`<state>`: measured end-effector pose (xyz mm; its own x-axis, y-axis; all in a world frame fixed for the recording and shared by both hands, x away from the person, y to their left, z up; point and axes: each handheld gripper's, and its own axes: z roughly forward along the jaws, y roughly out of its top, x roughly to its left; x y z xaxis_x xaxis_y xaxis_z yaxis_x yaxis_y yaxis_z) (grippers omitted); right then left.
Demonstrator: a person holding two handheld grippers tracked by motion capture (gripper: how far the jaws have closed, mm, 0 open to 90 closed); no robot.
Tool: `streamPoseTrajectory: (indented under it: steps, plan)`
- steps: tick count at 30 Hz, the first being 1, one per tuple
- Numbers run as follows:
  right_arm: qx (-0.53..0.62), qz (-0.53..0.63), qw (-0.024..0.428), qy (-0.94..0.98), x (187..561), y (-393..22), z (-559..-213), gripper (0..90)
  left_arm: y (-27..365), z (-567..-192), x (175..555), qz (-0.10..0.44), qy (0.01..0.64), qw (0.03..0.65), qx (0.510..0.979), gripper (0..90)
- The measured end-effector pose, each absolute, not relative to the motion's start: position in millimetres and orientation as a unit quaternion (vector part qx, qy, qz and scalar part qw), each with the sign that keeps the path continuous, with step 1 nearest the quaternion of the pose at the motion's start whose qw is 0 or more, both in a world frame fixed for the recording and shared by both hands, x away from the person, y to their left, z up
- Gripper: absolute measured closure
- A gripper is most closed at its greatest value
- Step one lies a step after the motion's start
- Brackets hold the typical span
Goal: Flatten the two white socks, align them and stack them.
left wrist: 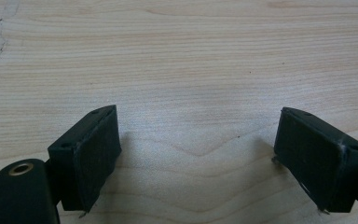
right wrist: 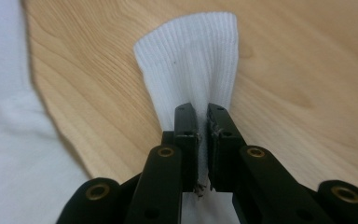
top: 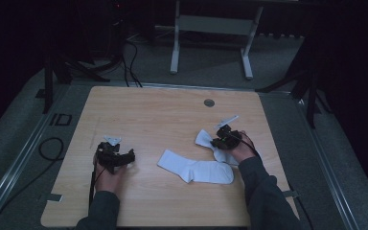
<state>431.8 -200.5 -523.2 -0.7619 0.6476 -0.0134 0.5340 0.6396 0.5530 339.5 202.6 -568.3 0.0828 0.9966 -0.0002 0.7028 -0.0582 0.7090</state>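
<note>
Dim room, dark floor all round, and a pale wooden desk in the middle of it with two white socks on the right half. One sock lies flat toward the middle, toe pointing to the right edge, untouched. The second sock is the one in play: the right gripper has its jaws pinched down on a fold of the ribbed cuff, fabric squeezed between the pads, the cuff end fanning out beyond them and draping onto the wood. From the high view that sock sits just beside the flat one, near the right hand. Over on the left, the left gripper rests with jaws spread wide, nothing between them, bare wood below.

As for handling, I'd judge this sock light and thoroughly limp, so it will sag and trail from any single pinch. The knit looks grippy, unlikely to slip. The cuff is a sensible hold; a second pinch at the toe would keep it straight
</note>
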Motion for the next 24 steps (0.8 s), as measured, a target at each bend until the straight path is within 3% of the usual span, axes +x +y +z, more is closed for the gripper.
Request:
streamPoseTrajectory:
  steps: [9,24]
  plan:
    - [0.294,0.312,0.156,0.890,402.9,-215.4,-463.7,83.8,202.5,-568.4,339.6,0.261,0.625,0.283,0.679,14.3]
    - [0.222,0.396,0.183,0.872,351.2,-202.5,-388.4,83.7,202.4,-568.4,339.5,0.260,0.626,0.283,0.678,14.3]
